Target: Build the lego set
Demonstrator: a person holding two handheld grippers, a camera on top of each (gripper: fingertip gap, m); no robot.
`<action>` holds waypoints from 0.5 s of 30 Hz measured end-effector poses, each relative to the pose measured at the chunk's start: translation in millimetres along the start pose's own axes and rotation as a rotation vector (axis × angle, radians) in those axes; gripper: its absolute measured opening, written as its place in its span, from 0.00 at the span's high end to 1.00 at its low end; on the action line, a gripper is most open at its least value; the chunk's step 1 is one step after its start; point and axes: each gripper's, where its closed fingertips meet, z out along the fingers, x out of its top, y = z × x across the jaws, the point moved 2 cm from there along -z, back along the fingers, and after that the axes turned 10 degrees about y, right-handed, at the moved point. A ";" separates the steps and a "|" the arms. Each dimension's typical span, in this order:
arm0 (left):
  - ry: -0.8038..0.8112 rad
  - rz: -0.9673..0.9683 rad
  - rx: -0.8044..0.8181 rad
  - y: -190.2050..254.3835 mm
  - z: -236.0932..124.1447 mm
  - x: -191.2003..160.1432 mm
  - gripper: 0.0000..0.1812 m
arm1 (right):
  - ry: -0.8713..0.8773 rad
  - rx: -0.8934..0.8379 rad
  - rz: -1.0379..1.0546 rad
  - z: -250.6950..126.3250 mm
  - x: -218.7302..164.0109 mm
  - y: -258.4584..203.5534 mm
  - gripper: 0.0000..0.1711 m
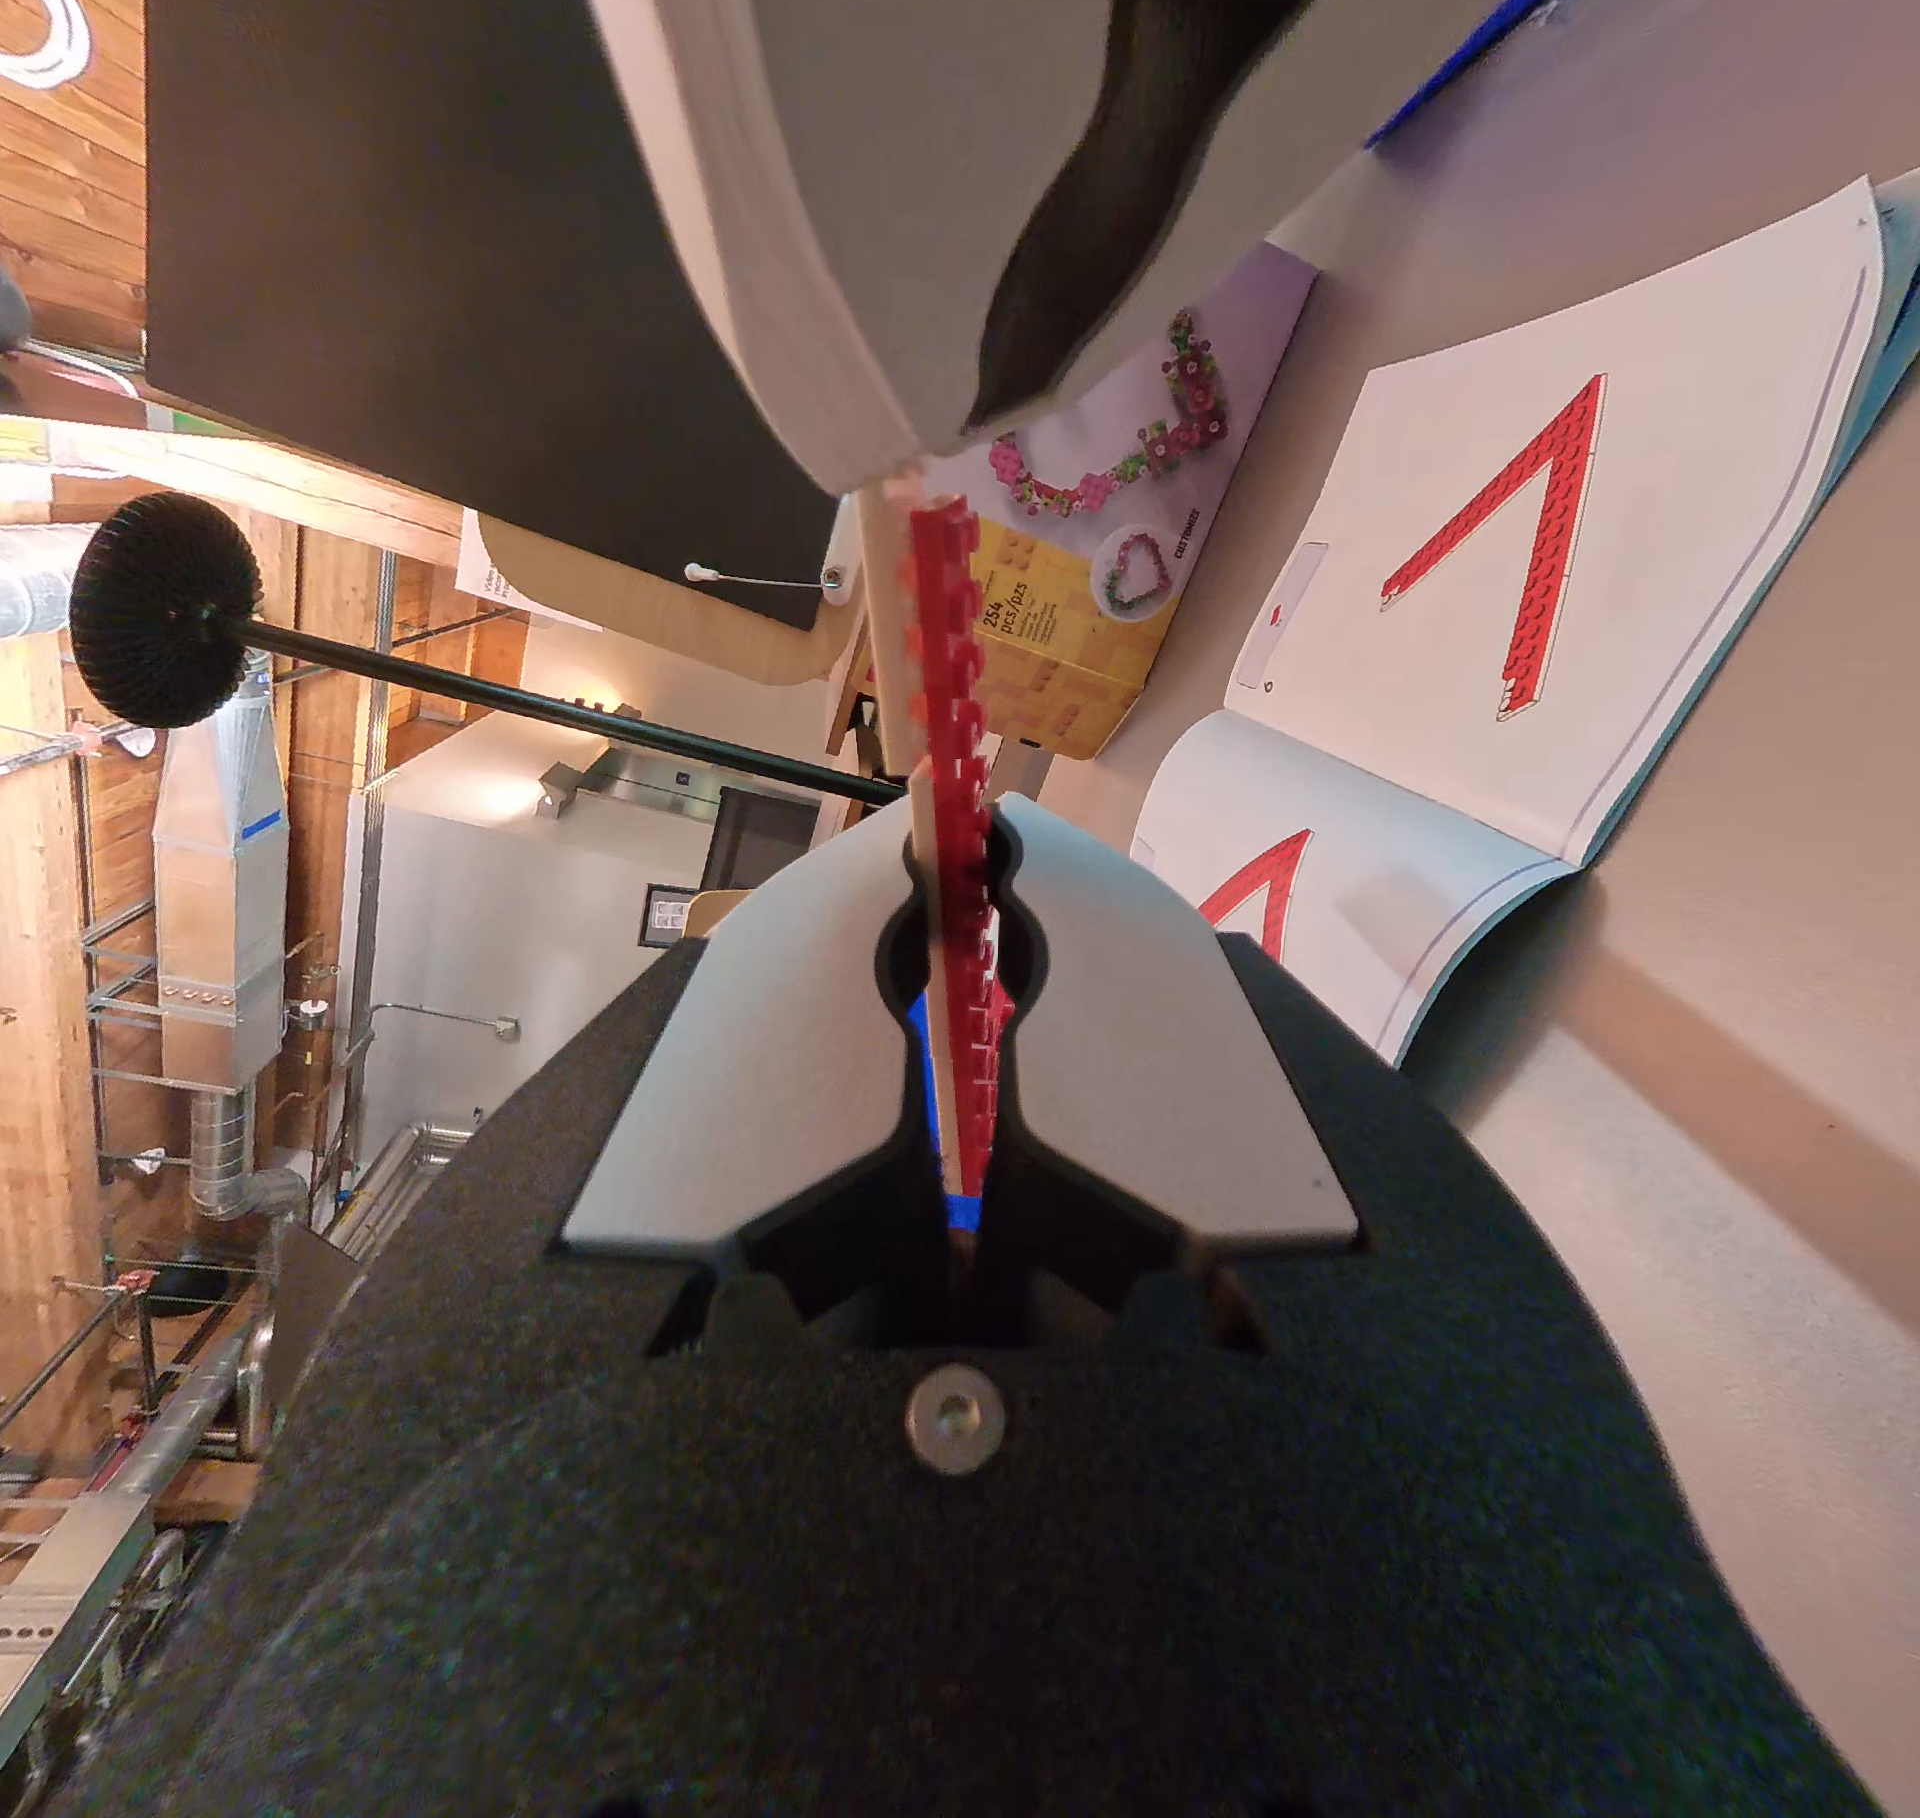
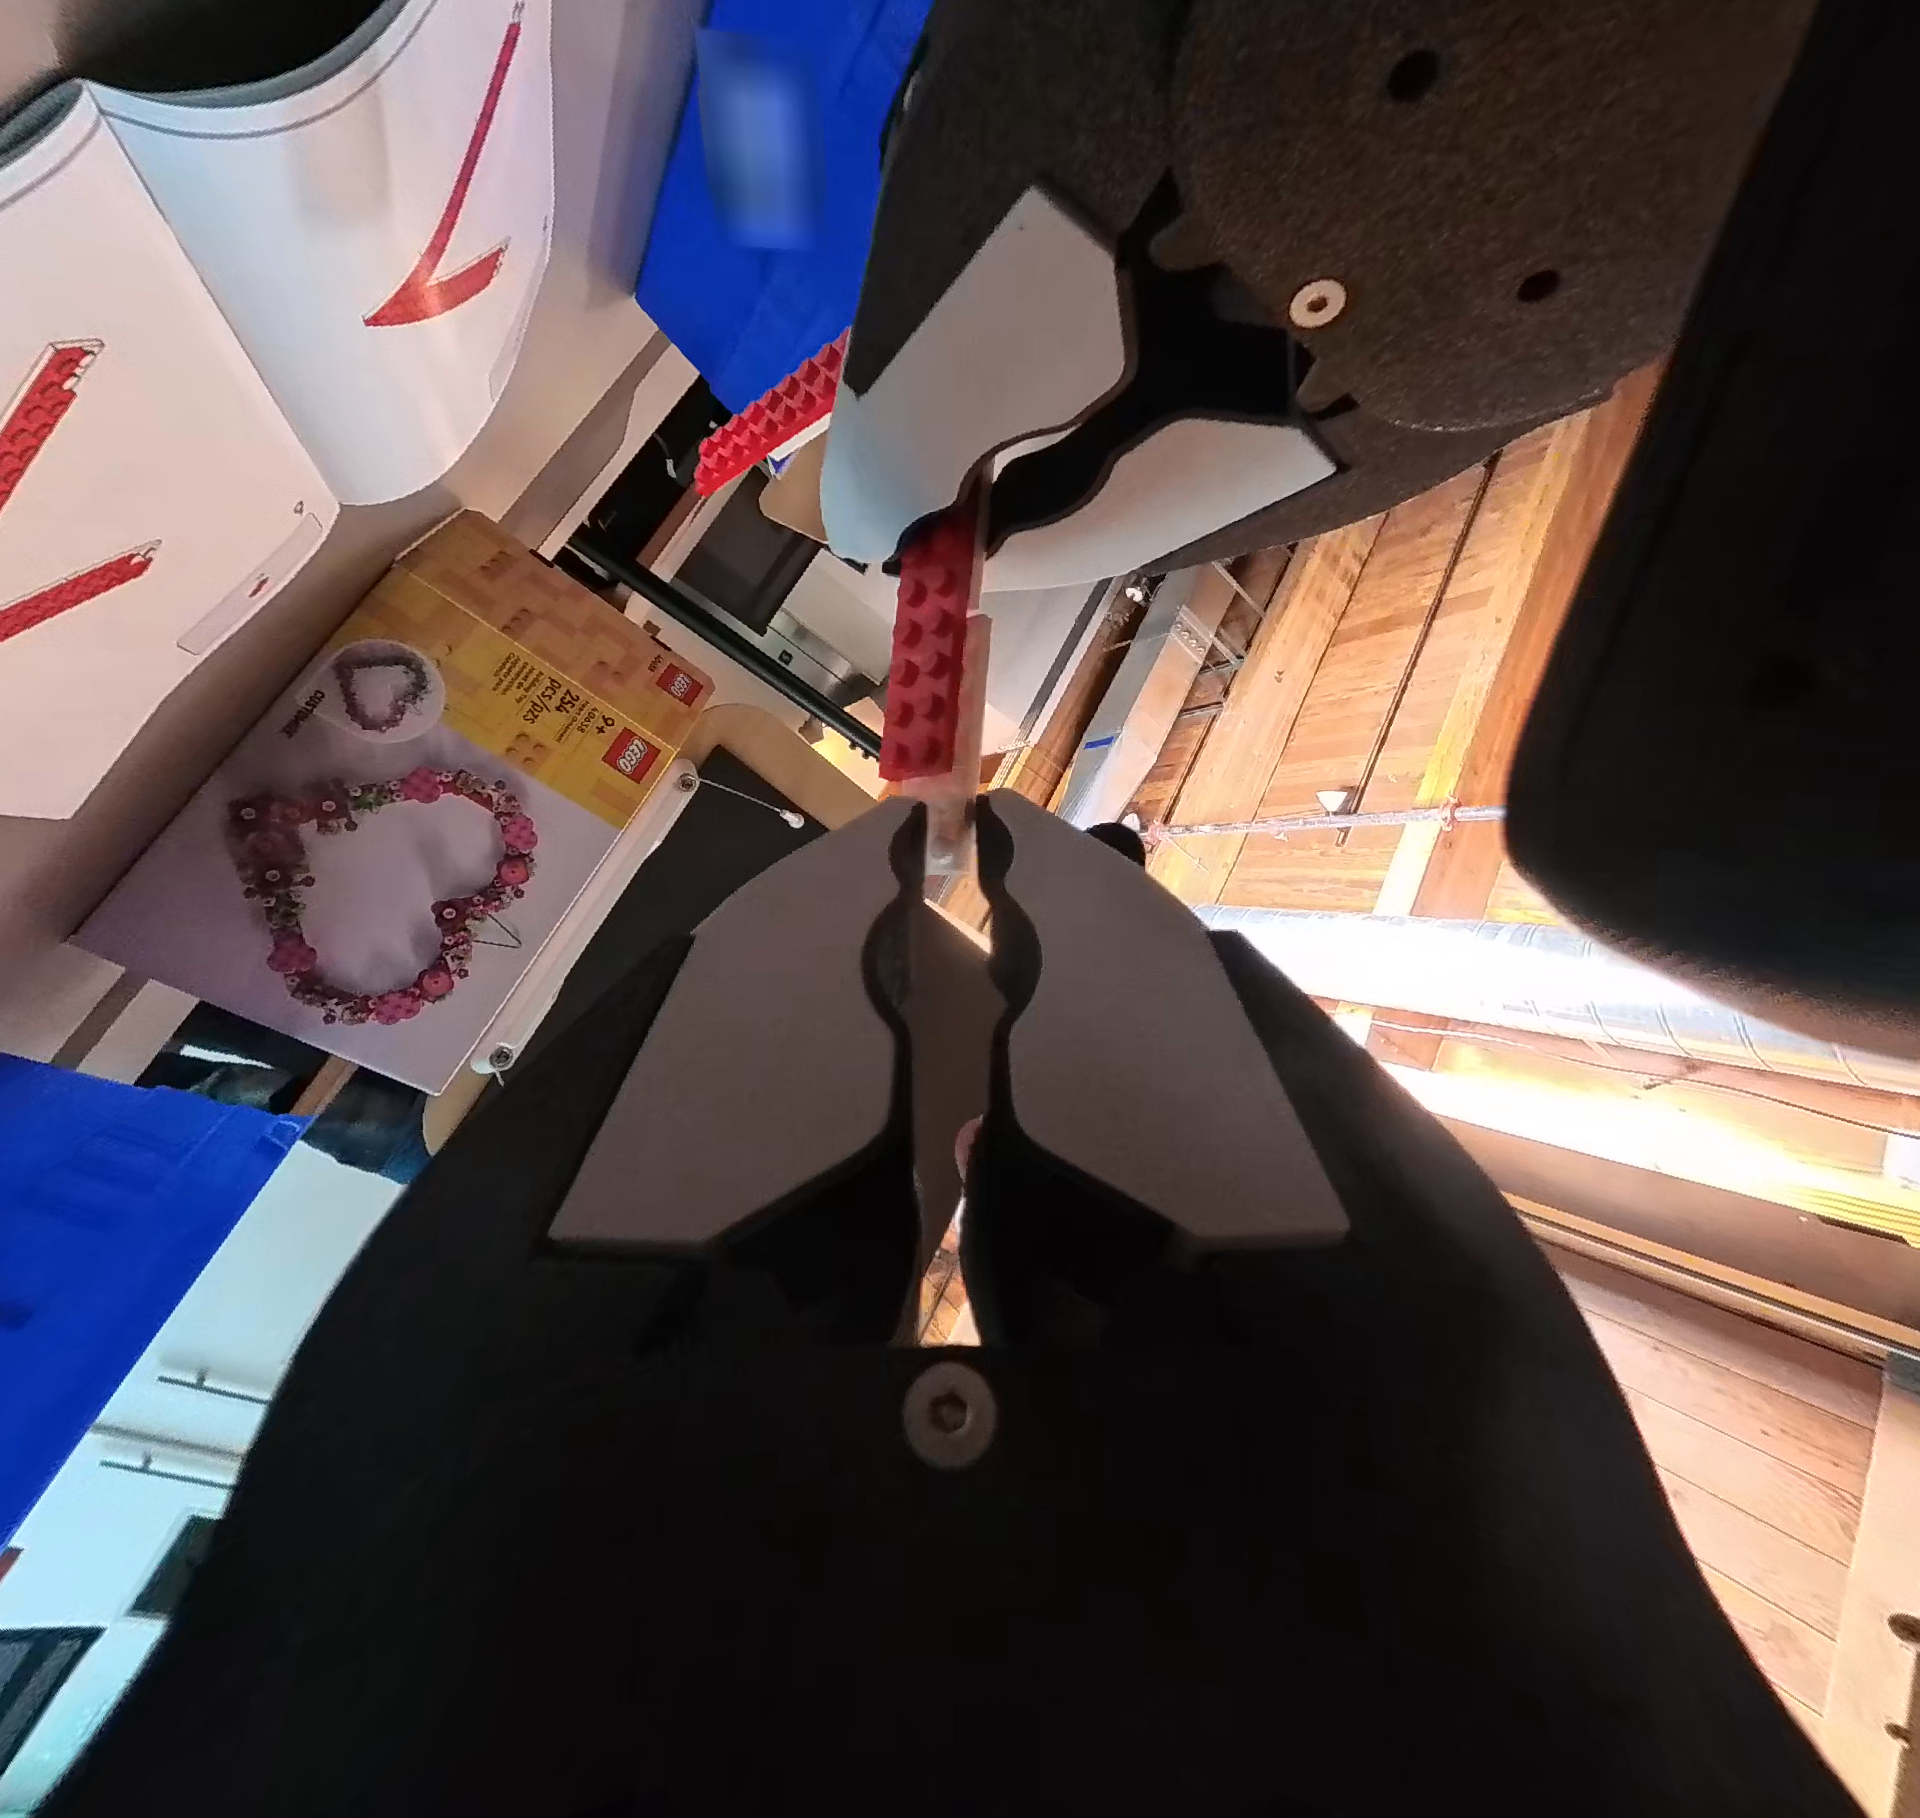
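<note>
The left gripper (image 1: 961, 838) has its jaws closed on a long red studded lego strip with a thin tan layer along one side (image 1: 951, 729). The strip runs forward out between these jaws and its far end goes up to the right gripper (image 1: 904, 459), which meets it from the opposite side.

In the right wrist view, the right gripper (image 2: 945, 812) has its jaws pinched on the tan and clear end of the same piece (image 2: 930, 667), and the left gripper (image 2: 935, 532) holds the other end just ahead of these jaws. Both grippers keep the strip in the air, apart from the worktop (image 1: 1662, 1093).

To the right of the left jaws an open white instruction booklet with red V-shaped drawings (image 1: 1507, 646) lies on the worktop. Ahead of the jaws, near the strip, lies the yellow and lilac cardboard lego box with a flower heart picture (image 1: 1101, 563). A second red studded piece (image 2: 774, 418) shows behind the left gripper, beside a blue bin (image 2: 810, 106)
</note>
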 end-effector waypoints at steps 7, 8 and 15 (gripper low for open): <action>0.002 -0.012 -0.005 0.9 0.6 -0.7 0.97 | 0.002 0.007 0.015 -0.4 -0.6 -0.7 0.91; 0.004 -0.013 -0.005 1.1 0.6 -0.6 0.97 | 0.002 0.005 0.013 -0.4 -0.8 -0.8 0.91; 0.001 -0.012 -0.002 0.9 1.5 -3.0 0.97 | 0.010 -0.002 0.118 -5.8 -3.2 -0.7 0.86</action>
